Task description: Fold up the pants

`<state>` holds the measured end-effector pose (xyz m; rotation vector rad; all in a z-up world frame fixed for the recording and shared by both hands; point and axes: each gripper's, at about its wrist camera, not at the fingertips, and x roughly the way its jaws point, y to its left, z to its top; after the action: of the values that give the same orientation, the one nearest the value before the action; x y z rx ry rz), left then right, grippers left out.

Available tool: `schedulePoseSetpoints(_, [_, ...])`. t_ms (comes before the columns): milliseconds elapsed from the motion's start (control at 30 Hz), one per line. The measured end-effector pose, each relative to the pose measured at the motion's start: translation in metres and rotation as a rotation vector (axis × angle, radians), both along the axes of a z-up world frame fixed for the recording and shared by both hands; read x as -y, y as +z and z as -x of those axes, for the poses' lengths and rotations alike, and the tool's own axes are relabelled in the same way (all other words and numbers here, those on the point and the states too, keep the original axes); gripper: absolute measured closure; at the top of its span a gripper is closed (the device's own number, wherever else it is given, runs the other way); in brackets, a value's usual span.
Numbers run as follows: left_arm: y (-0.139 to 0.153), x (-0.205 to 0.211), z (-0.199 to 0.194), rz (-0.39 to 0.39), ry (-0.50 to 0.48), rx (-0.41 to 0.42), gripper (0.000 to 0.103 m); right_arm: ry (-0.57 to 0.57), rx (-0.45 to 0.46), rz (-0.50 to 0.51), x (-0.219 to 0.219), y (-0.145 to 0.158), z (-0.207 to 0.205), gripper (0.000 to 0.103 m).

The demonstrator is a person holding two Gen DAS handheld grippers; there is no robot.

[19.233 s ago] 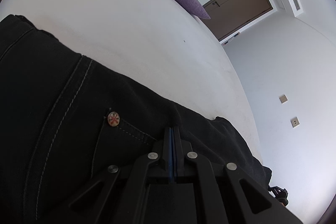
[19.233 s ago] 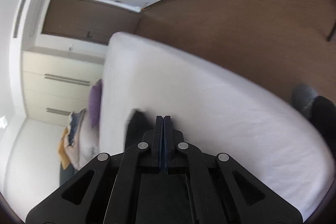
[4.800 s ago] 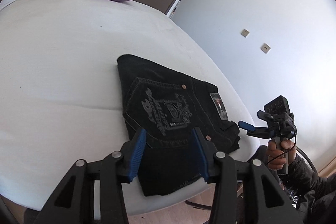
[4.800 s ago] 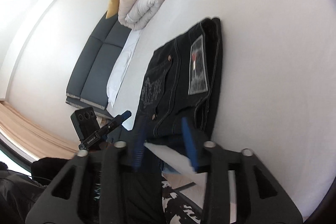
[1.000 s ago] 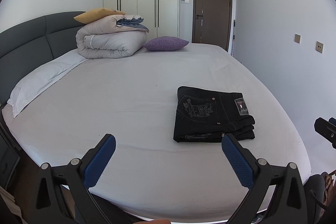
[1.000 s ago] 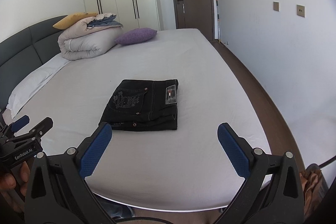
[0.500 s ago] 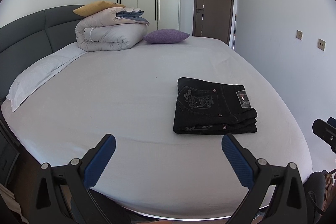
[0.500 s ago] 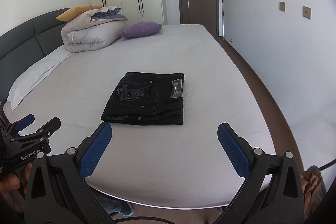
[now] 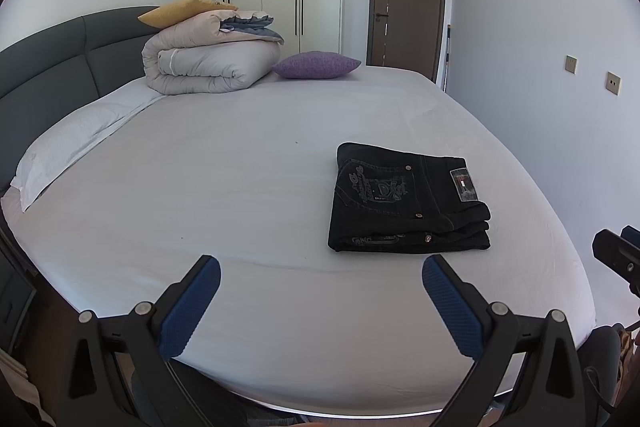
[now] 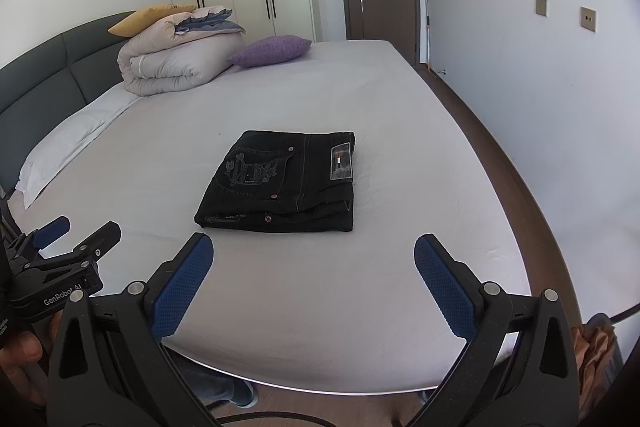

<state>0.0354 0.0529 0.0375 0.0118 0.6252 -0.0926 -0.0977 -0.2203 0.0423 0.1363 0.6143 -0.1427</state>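
Your left gripper shows at the lower left of the right wrist view, and white lettering on its black body reads "GenRobot.AI". A bit of the hand holding it is visible at the left edge below. In its own view the left gripper fills the bottom of the frame with its blue-padded fingers spread wide and nothing between them.

Your right gripper is likewise spread wide and empty, its blue pads at the lower left and lower right of its view; one black tip of it pokes in at the right edge of the left wrist view.

The black pants lie folded into a neat, flat, roughly rectangular stack on the white bed, right of centre in the left wrist view and near centre in the right wrist view, well apart from both grippers. The back pocket faces up with ornate pale embroidery whose letters are too small to read. A rectangular waistband patch carries a small red, white and dark mark; its writing cannot be made out. Metal rivets dot the pocket corners, and layered folded edges face you.

At the upper left, a rolled duvet and a purple cushion sit by the dark headboard.
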Motion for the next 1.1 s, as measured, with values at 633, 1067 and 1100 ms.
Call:
schedulePoseSetpoints(633, [-0.004, 0.000, -0.001, 0.000, -0.001, -0.006, 0.000, 0.002, -0.011, -0.005, -0.003, -0.009, -0.004, 0.000])
schedulePoseSetpoints(1067, [-0.003, 0.000, -0.001, 0.000, -0.001, -0.006, 0.000, 0.004, -0.015, -0.008, -0.004, -0.015, -0.005, 0.000])
schedulePoseSetpoints(1100, [-0.003, 0.000, -0.001, 0.001, -0.002, -0.007, 0.000, 0.004, -0.015, -0.007, -0.004, -0.015, -0.005, 0.000])
